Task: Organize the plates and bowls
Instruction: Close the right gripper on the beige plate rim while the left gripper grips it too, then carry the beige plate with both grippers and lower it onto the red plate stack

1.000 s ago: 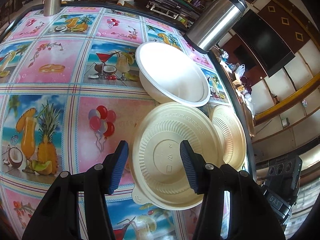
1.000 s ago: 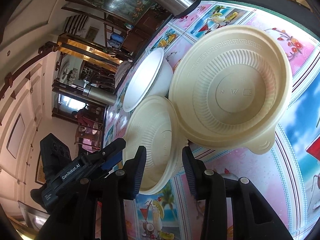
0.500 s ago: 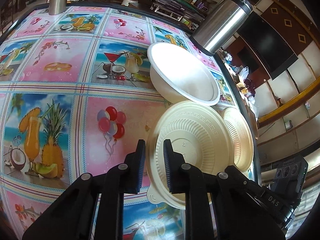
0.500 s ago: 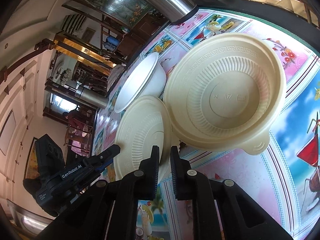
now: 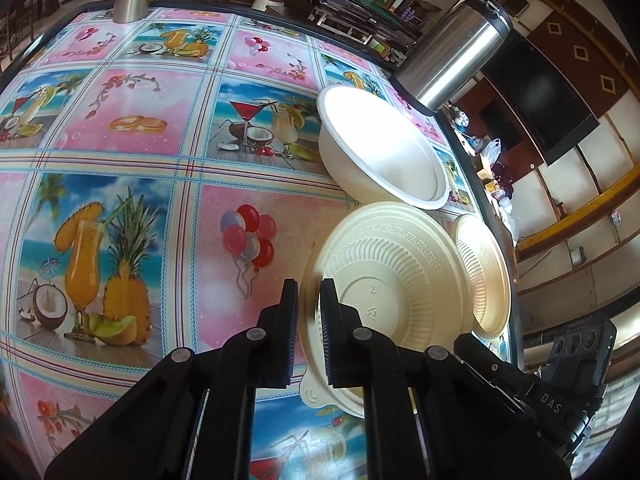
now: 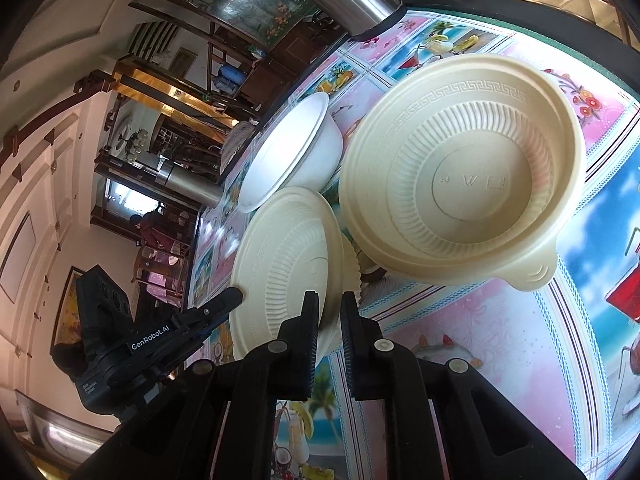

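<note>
Change: both pairs of tongs closed over the past second, from standing wide astride the rims to pinching them.
Left tongs (image 5: 309, 292): narrow, clamped on the near rim of the large cream bowl (image 5: 394, 288), one finger outside the wall, the other inside.
Right tongs (image 6: 329, 306): narrow, clamped on the near rim of the small cream bowl (image 6: 288, 264), rim edge caught between the pads.
Large cream bowl: on the tabletop (image 5: 132, 152) near its right edge, tab handle toward the camera, resting partly over the small cream bowl's rim in the right wrist view.
Small cream bowl: just beside the large one, at the very edge of the tabletop, partly tucked under it.
White bowl (image 5: 380, 148): farther back, touching or nearly touching the large cream bowl, untouched by either tongs.
Steel flask (image 5: 452, 52): behind the white bowl, clear of both grips.
Meaning for the task: grasp stage looks finished on two pieces at once; lifting and nesting not yet begun.
Judged next need: raise the large bowl first, since it overlaps the small one.
Risk: thin rims, possibly slipping or flexing under a one-sided pinch; small bowl close to the drop-off.
</note>
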Tool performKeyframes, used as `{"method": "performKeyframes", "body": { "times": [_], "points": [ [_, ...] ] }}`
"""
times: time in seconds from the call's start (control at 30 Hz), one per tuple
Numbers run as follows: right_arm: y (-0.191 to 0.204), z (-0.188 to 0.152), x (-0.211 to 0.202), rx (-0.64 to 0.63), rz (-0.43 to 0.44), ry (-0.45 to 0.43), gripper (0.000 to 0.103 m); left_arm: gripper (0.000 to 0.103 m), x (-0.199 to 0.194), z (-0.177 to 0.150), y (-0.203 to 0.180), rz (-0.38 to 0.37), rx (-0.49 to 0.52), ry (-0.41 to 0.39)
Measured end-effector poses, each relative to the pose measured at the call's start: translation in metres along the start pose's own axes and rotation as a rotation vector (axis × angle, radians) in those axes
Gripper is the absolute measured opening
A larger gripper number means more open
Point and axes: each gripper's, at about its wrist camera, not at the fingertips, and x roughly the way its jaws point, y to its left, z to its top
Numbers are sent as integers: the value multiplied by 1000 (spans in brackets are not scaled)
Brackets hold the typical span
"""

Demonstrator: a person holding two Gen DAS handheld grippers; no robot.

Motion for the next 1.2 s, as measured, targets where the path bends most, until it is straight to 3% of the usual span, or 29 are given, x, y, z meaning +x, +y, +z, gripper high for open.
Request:
{"method": "performKeyframes", "body": {
  "times": [0.2,0.4,0.9,1.2],
  "points": [
    [15,-11,4,-28,23,18,11,8,-23,-16,21,13,-38,-21],
    [41,-30,8,-59,68,36,10,8,-72,-36,42,47,-62,-85],
    [186,-125,2,-316,230,109,10,9,-251,-106,124,155,-164,-353],
    [249,-185,18,-427,281,188,10,9,-307,-143,169,228,-235,-443]
  ]
}}
